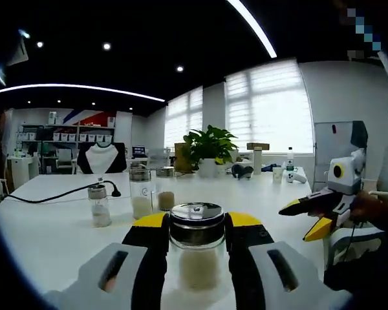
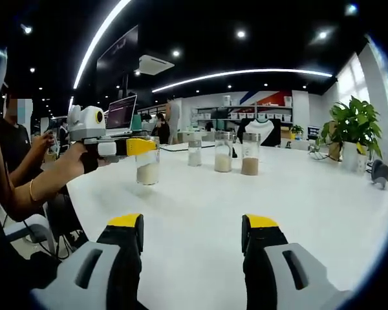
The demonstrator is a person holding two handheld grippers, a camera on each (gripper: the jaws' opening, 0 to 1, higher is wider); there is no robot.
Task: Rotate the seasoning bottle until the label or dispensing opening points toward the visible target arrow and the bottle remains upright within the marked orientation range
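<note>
In the left gripper view the left gripper [image 1: 197, 236] clamps a clear glass seasoning bottle [image 1: 197, 248] with a dark metal lid over the white table [image 1: 45, 239], while in the right gripper view the right gripper [image 2: 193, 234] gapes with nothing between its jaws and the gripped bottle [image 2: 148, 165] appears lifted at left.

Open-plan office or showroom, long white table [image 2: 200, 213], laptop [image 2: 121, 113], display shelves [image 1: 68, 137], window blinds [image 1: 268, 106]
</note>
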